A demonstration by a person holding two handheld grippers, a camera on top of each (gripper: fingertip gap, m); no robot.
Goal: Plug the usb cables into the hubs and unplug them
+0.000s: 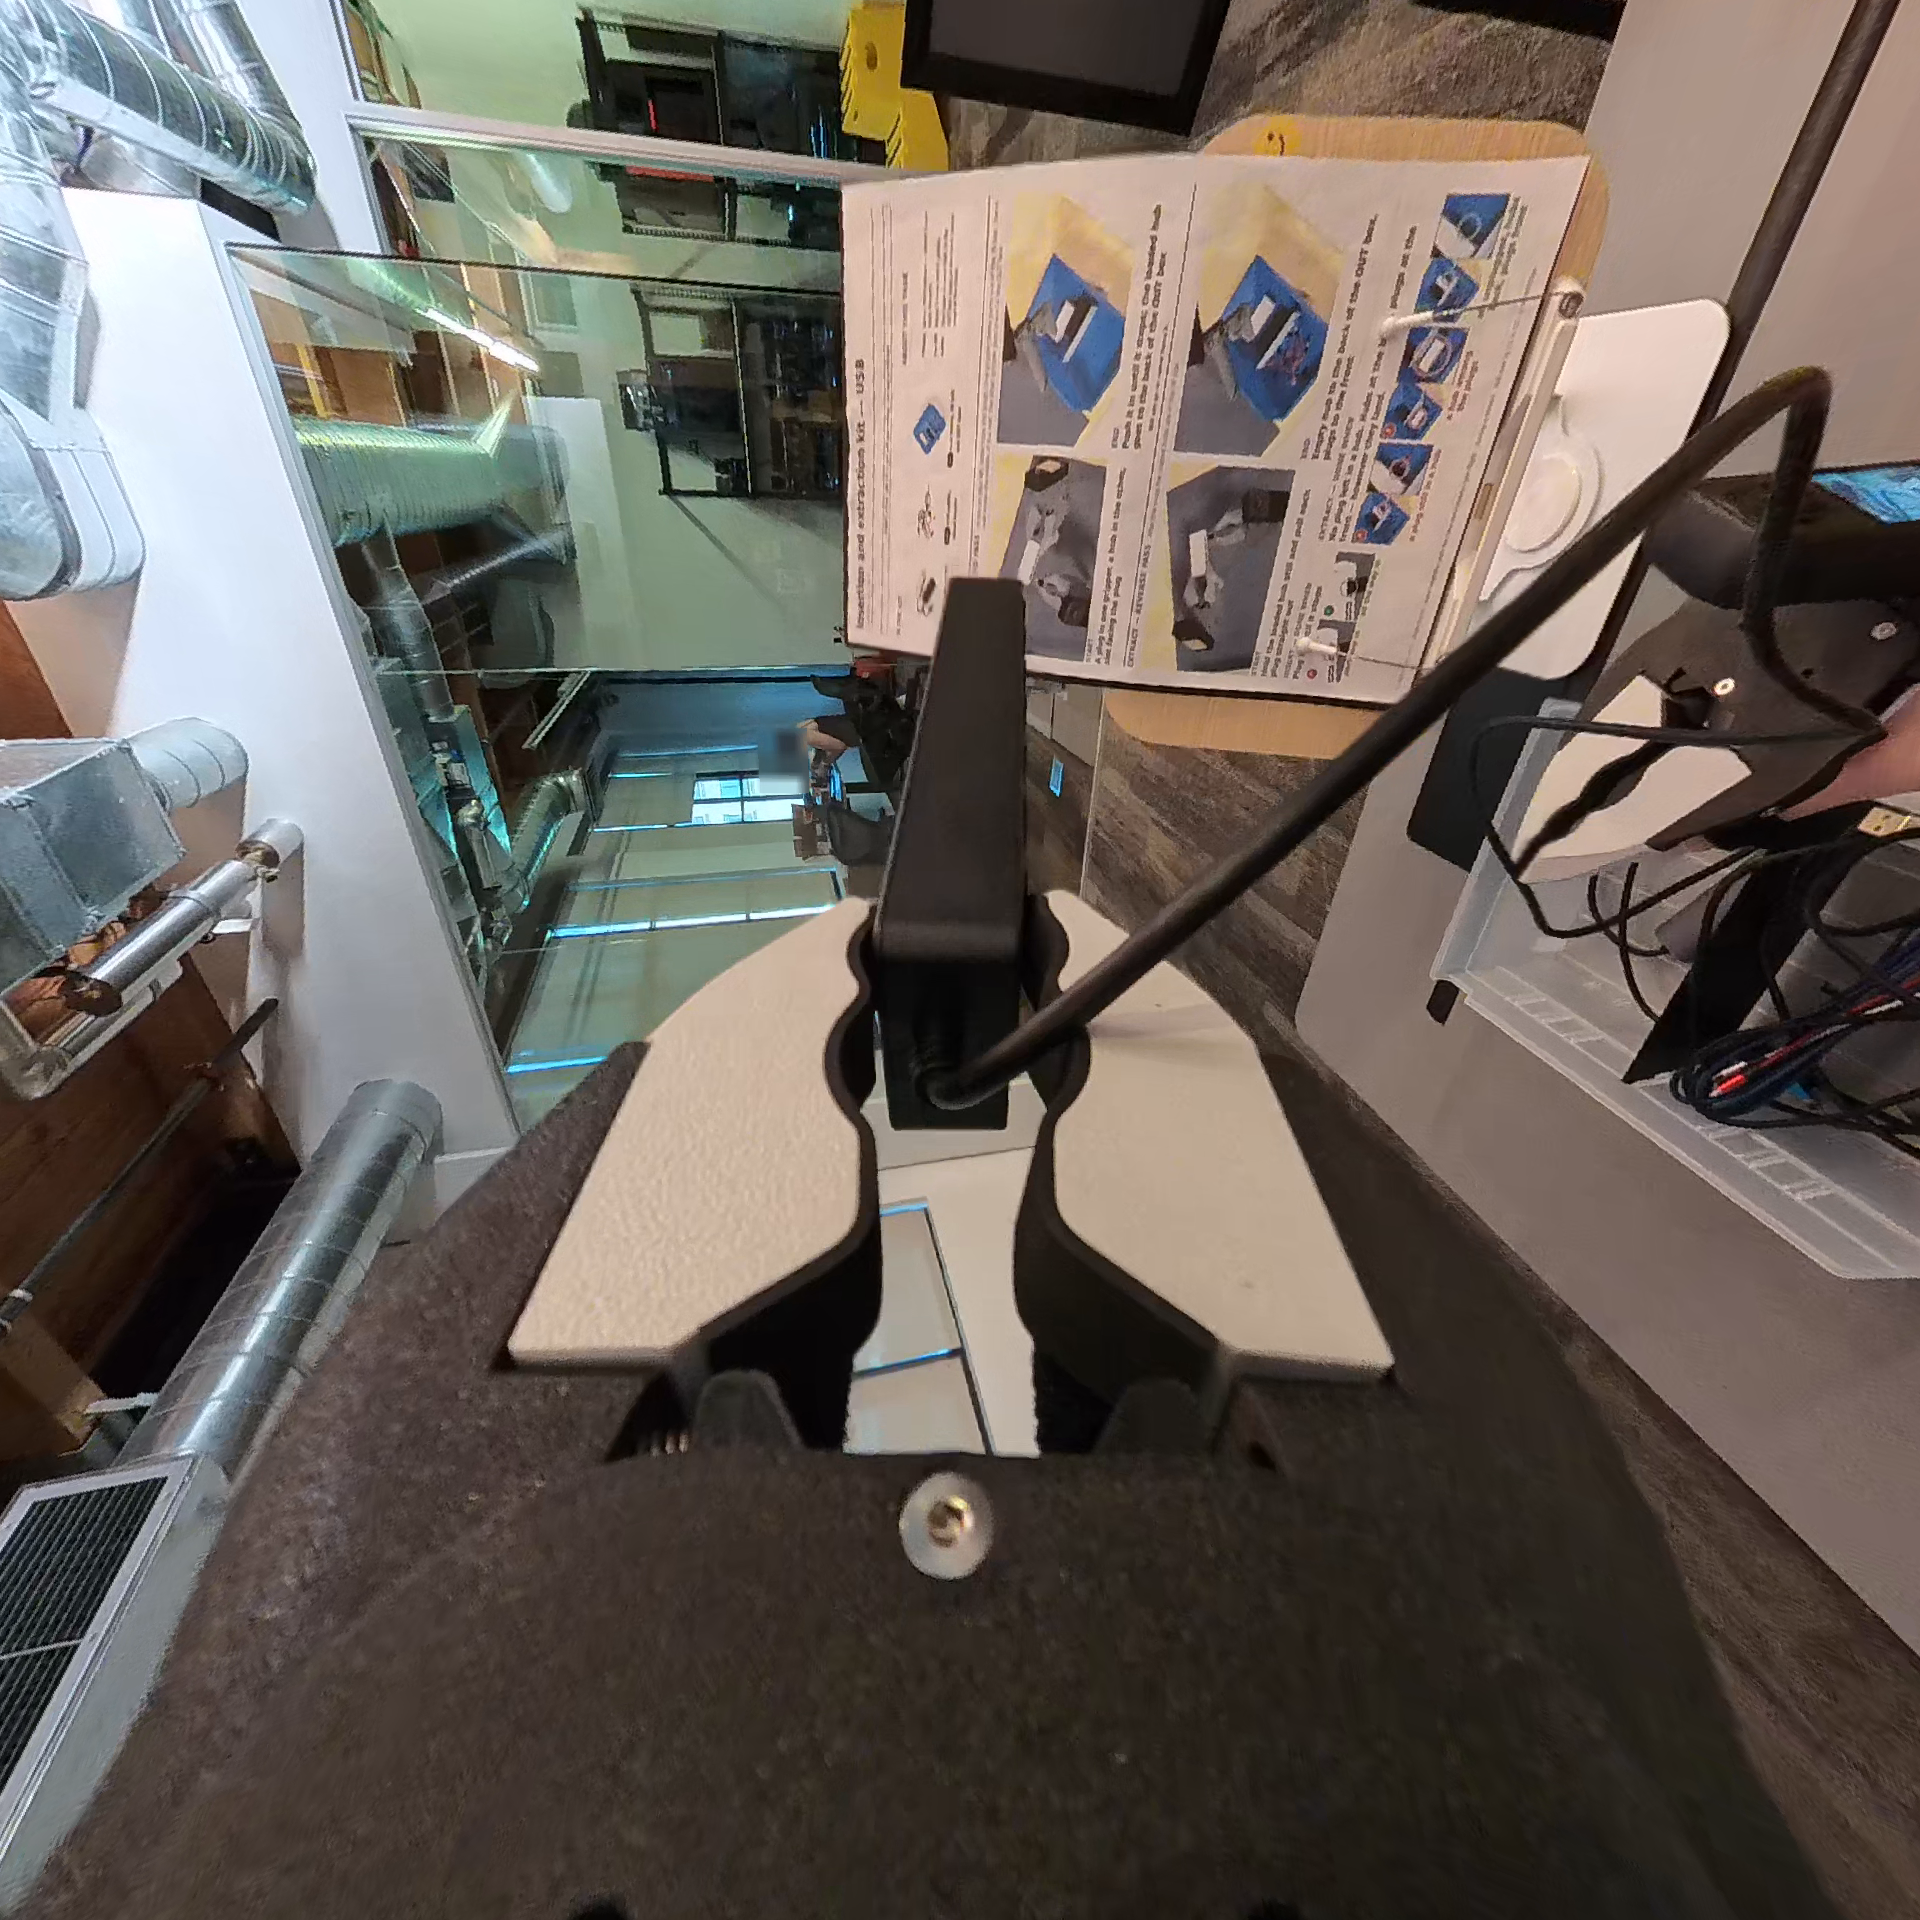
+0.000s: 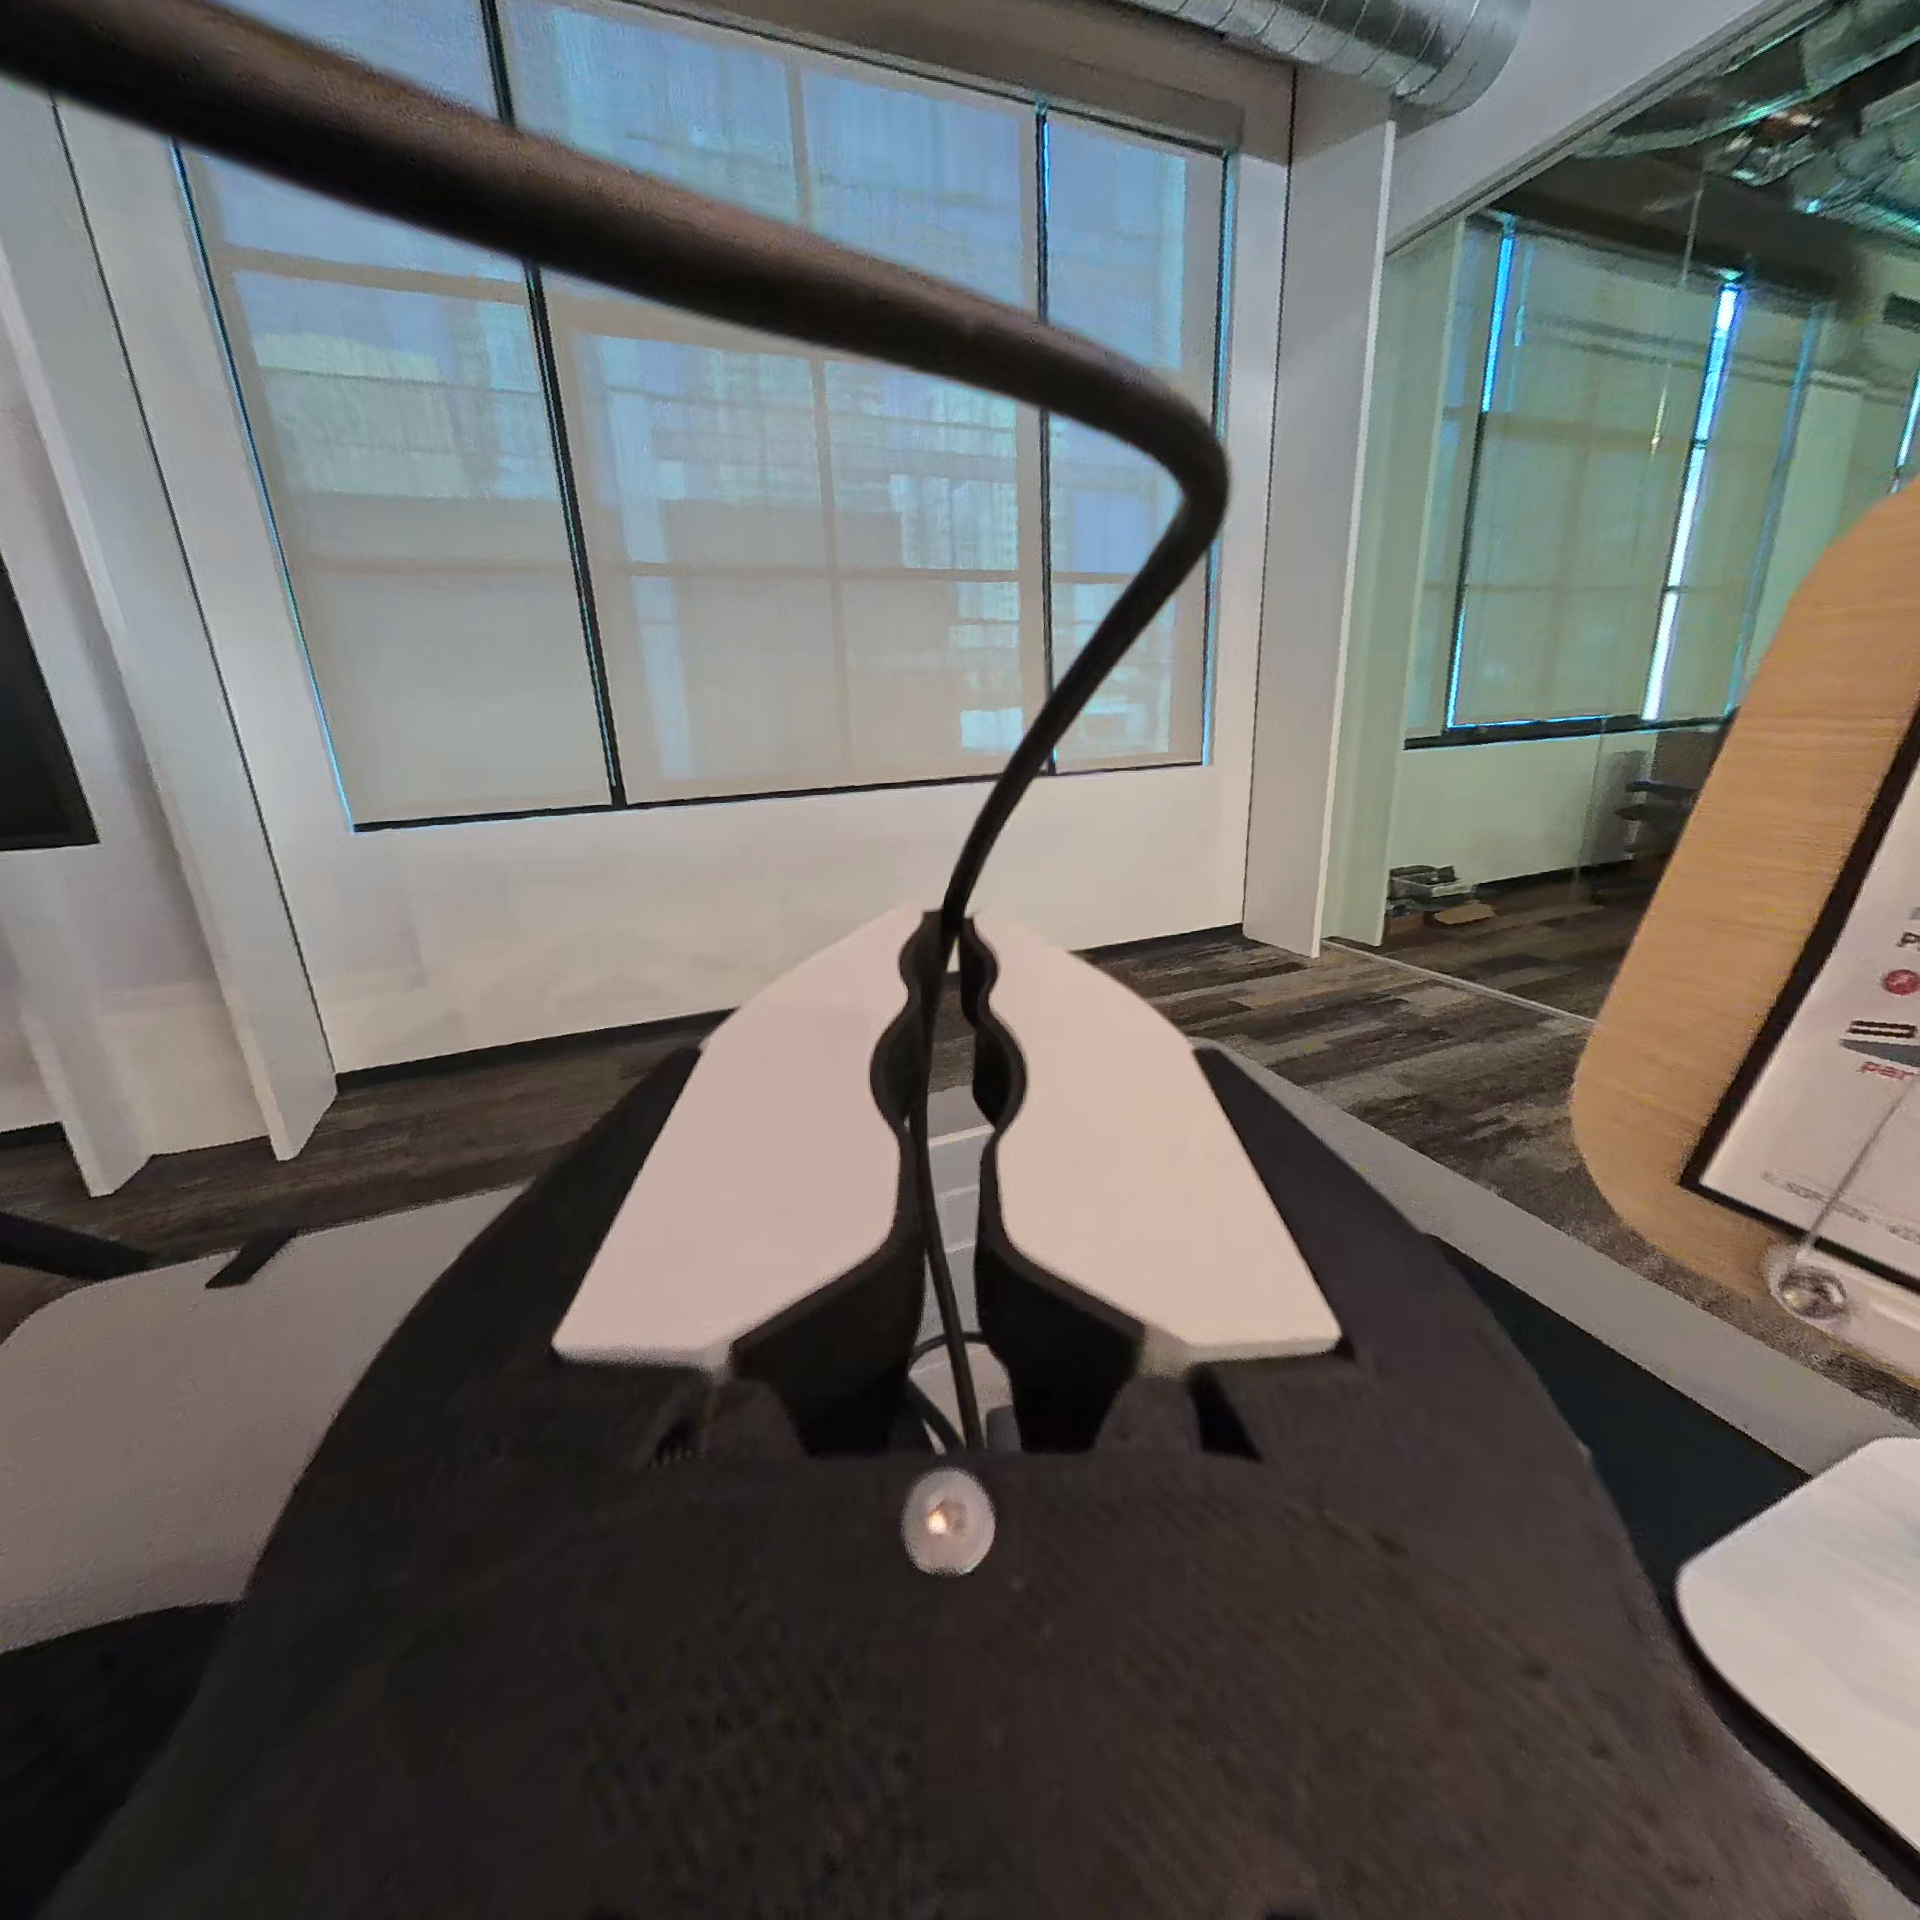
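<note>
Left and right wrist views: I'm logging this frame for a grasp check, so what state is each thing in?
Left claw: shut on the black USB hub.
Black USB hub: held off the table, standing on end, no plug visible in it.
Hub cable: attached, arcing toward the right claw.
Right claw: shut on the hub cable.
Clear plastic bin: open, holding loose cables.

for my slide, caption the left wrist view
Left gripper clamps a black hub, its cable arcing right.
</note>
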